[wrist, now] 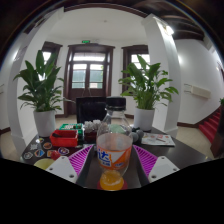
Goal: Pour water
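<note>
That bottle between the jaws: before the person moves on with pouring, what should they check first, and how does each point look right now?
1. Bottle sits between the gripper jaws: ok; it stands upright between the pink pads.
2. Both jaws press on the bottle: cannot tell; the pads lie close beside it, but contact is not clear.
3. Cap is off for pouring: not ok; a dark cap is on top.
4. There is liquid to pour: ok; orange liquid fills the lower part.
5. A vessel to pour into is in view: cannot tell; only a red box and small round items show beside the bottle.
</note>
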`<state>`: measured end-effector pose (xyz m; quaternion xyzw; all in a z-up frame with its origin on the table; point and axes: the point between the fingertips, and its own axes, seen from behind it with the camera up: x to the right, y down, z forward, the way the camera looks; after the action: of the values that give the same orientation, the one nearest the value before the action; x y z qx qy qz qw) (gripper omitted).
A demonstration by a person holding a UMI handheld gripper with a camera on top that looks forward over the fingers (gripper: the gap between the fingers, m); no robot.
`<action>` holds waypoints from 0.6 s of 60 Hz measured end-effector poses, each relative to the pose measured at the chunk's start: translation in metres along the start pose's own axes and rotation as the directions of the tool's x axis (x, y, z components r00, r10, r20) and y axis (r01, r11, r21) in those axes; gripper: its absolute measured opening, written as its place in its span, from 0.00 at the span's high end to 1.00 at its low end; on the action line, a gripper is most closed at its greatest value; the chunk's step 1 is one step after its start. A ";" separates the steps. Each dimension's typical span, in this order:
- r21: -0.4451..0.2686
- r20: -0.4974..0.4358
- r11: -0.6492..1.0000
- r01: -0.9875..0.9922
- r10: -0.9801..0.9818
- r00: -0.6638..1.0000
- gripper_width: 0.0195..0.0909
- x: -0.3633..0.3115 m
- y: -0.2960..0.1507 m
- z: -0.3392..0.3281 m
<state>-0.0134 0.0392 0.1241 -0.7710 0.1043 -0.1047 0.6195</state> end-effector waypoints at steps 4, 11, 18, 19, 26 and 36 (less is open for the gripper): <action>0.005 0.022 1.000 0.015 -0.016 1.000 0.20 -0.002 0.002 -0.010; 0.002 0.047 1.000 0.028 -0.028 0.998 0.21 -0.007 0.015 -0.039; -0.020 0.067 1.000 0.024 -0.022 0.997 0.20 -0.007 0.039 -0.078; -0.025 0.072 0.999 0.020 -0.018 0.997 0.20 -0.007 0.042 -0.085; -0.043 0.119 0.999 -0.017 0.022 0.993 0.20 -0.004 0.053 -0.129; -0.045 0.123 0.998 -0.039 0.044 0.991 0.22 0.010 0.037 -0.190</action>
<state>-0.0605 -0.1483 0.1284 -0.7868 0.0836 -0.0414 0.6101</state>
